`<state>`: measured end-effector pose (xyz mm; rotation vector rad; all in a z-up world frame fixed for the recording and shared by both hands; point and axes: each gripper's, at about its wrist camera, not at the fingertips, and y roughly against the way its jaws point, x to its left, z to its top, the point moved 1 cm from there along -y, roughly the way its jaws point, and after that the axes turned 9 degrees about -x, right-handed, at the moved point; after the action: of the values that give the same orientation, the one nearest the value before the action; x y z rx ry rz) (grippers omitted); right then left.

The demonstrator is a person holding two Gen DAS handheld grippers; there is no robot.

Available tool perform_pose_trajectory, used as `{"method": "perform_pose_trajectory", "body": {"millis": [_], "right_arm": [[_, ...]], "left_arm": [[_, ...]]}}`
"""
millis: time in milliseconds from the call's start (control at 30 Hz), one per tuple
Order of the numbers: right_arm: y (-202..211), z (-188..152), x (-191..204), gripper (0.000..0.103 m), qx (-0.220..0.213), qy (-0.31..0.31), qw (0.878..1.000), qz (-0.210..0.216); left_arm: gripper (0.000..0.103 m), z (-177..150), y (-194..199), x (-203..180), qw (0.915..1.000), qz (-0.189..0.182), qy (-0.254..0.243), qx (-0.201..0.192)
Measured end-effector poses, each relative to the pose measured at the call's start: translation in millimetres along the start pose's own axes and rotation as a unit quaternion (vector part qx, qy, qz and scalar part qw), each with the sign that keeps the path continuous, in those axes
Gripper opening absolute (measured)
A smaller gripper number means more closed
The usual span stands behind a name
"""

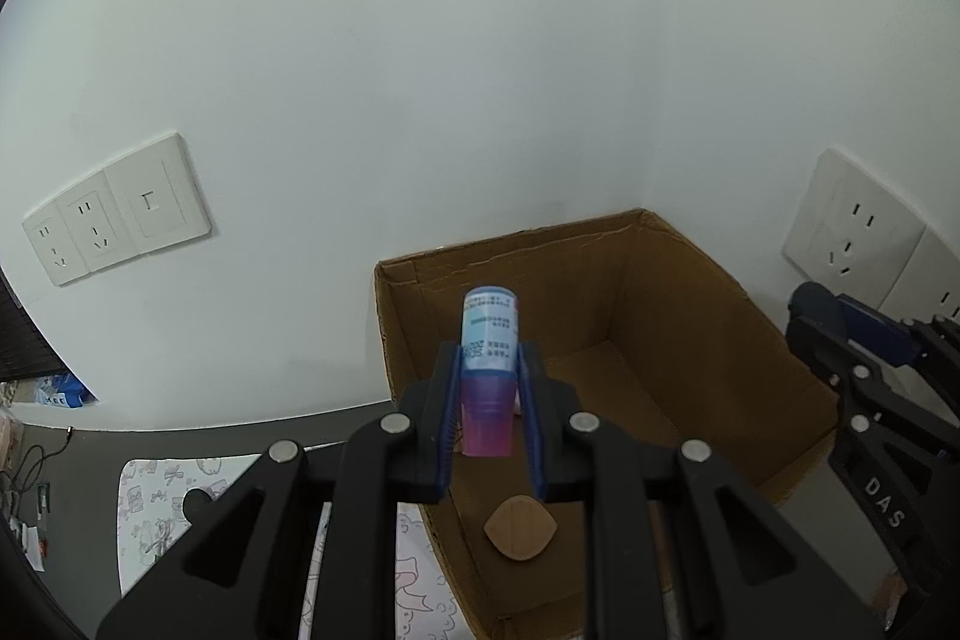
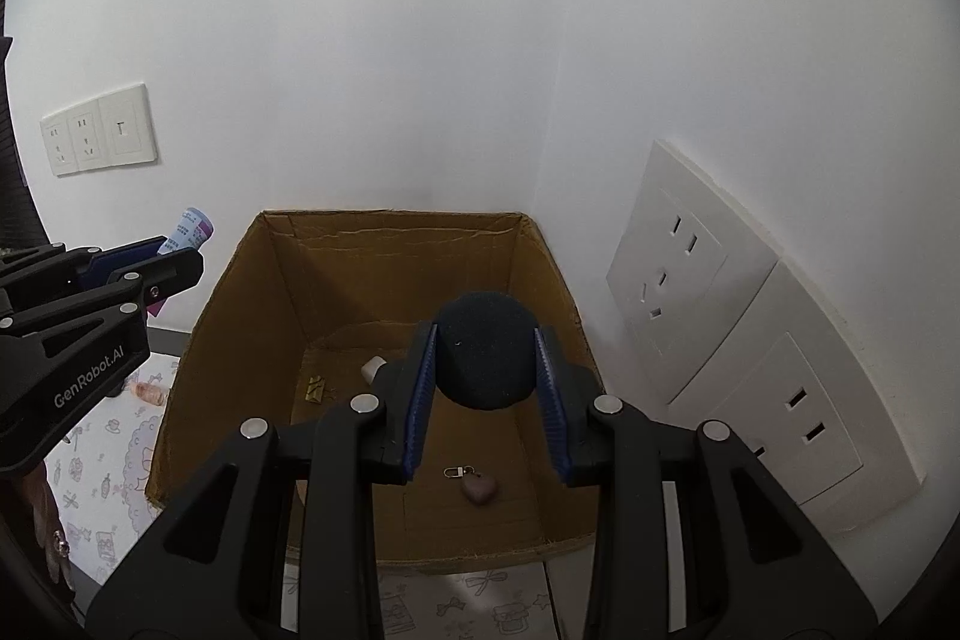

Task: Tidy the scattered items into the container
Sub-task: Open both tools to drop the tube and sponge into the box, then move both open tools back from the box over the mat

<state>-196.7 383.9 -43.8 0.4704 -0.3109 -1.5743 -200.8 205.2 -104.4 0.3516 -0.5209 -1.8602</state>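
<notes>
Left claw (image 1: 489, 400) pinches a pink-capped bottle (image 1: 489, 340) — label print unreadable — over the cardboard box (image 2: 396, 268); its arm reads "GenRobot.AI". Right claw (image 2: 486, 388) pinches a dark foam ball (image 2: 485, 349) — box at 12 o'clock.

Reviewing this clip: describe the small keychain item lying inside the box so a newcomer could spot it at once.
Find the open cardboard box set in the wall corner, under the right gripper holding a dark foam ball. On its floor near the front wall lies a heart charm. Unlike its neighbours, it is mauve and has a metal clasp.
</notes>
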Motion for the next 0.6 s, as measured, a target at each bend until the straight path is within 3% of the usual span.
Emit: {"method": "perform_pose_trajectory", "body": {"millis": [167,267,300,333,367,400,500,600], "right_arm": [[-3,-2,-4,0.033,0.005,-0.003,1.0,-0.004],[-6,-4,-5,0.037,0.008,-0.004,1.0,-0.006],[-7,-4,-5,0.04,0.009,-0.005,1.0,-0.006],[-8,-5,-5,0.057,0.011,-0.006,1.0,-0.007],[-8,-5,-5,0.085,0.012,-0.007,1.0,-0.009],[-7,-6,-5,0.097,0.009,-0.008,1.0,-0.009],[-3,-7,-5,0.103,0.001,-0.005,1.0,-0.014],[-8,-11,-5,0.103,0.01,-0.008,1.0,-0.007]], "left_arm": [[0.019,-1,-7,-2,1.0,-0.006,-0.002,0.007],[0.021,-4,-18,-4,0.9995,-0.004,-0.012,0.03],[0.038,-5,-23,-6,0.9989,0.0,-0.019,0.042],[0.074,-8,-29,-8,0.998,0.008,-0.028,0.056],[0.088,-10,-33,-8,0.9971,0.019,-0.035,0.064],[0.099,-12,-35,-7,0.9966,0.03,-0.039,0.067],[0.101,-9,-33,2,0.9976,0.026,-0.019,0.062],[0.102,-6,-30,12,0.9983,0.017,0.004,0.055]]}}
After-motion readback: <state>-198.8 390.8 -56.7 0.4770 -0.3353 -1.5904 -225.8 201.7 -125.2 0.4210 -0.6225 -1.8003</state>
